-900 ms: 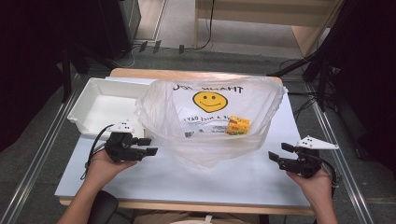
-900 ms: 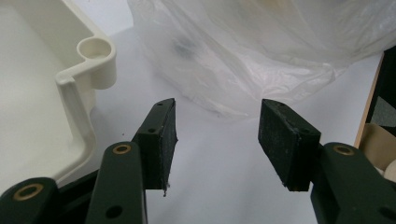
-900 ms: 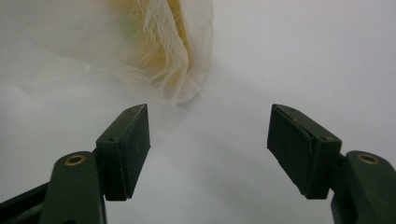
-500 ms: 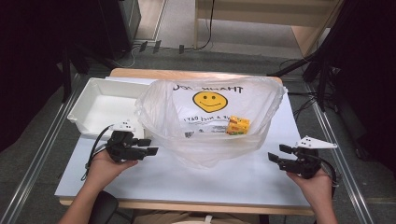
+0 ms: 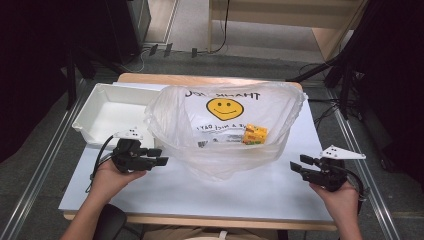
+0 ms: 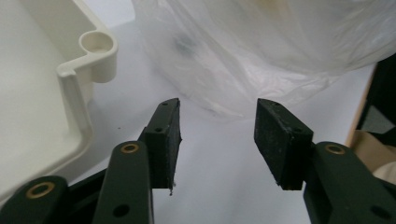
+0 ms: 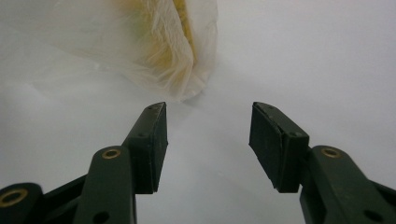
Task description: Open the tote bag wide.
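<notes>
Almost nothing has moved since the earlier frames: your right hand has edged its claw very slightly toward the bag, and your left hand, the bag and the tray sit where they were.

At the far left of the worktop [image 5: 210, 192] lies the white tray [image 5: 107, 107], with one rounded corner post showing in the left gripper view. Just in front of it, your left claw [image 5: 161, 156] is held low over the worktop, its jaws standing well apart with only bare white surface between them; its tips point at the near left side of the bag, close to the plastic but not touching it.

The clear plastic bag [image 5: 225, 127] with the yellow smiley stands open in the middle, just beside the tray, and a small yellow box [image 5: 255, 134] lies inside it toward the right.

Your right claw [image 5: 299, 164] is near the bag's right corner, apart from it, jaws wide and holding nothing.
</notes>
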